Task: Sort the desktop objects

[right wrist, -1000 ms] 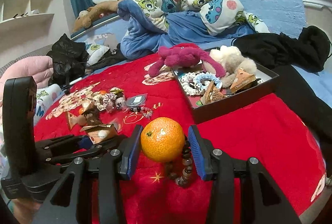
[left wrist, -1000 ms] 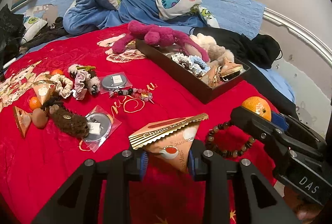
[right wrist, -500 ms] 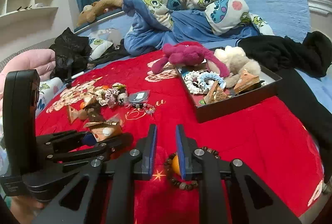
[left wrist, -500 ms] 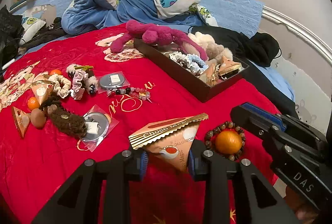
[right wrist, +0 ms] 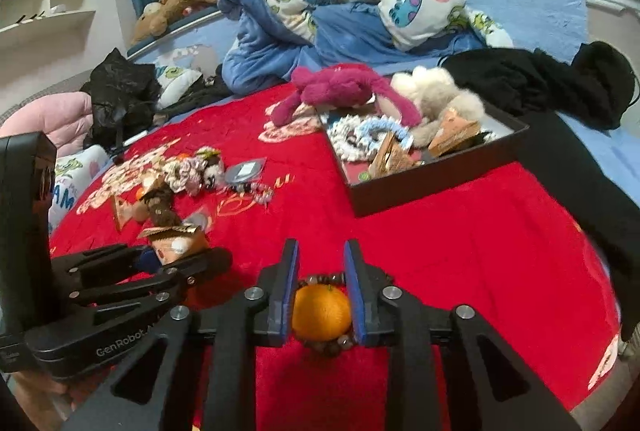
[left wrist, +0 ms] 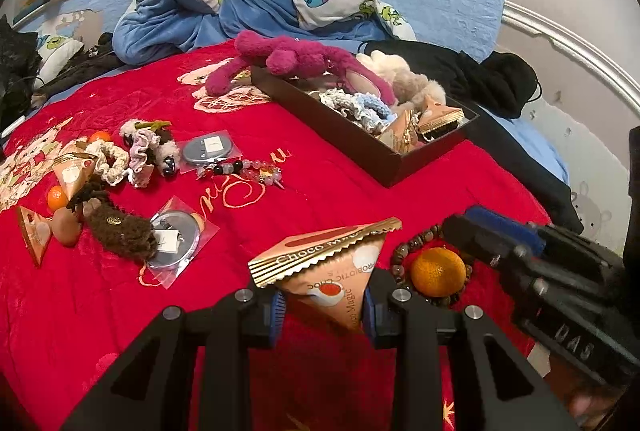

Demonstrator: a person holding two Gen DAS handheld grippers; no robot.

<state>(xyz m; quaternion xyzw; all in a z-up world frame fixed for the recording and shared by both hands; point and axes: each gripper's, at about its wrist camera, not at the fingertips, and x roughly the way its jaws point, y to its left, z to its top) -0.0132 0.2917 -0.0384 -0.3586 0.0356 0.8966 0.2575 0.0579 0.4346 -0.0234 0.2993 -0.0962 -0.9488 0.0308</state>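
Note:
My left gripper (left wrist: 324,305) is shut on a triangular Choco Magic snack packet (left wrist: 332,271), held above the red blanket. An orange mandarin (left wrist: 438,271) lies inside a brown bead bracelet (left wrist: 404,253) on the blanket, just right of the packet. In the right wrist view my right gripper (right wrist: 322,295) stands over the mandarin (right wrist: 320,311), its blue pads (right wrist: 289,287) on either side of it, jaws narrowly apart; the bracelet (right wrist: 326,345) rings the fruit. The left gripper (right wrist: 160,271) and its packet (right wrist: 176,239) show at the left.
A dark box (left wrist: 360,143) holds scrunchies, plush toys and snack packets, with a pink plush (left wrist: 296,59) on its far rim. Scrunchies (left wrist: 140,151), badges (left wrist: 176,239), a bead bracelet (left wrist: 240,171), mandarins and packets lie at left. Black clothing (left wrist: 480,79) lies behind.
The right gripper held the mandarin aloft, then set it down inside the bead bracelet and closed empty. Now it has dropped lower with its pads astride the fruit. The left gripper held still.

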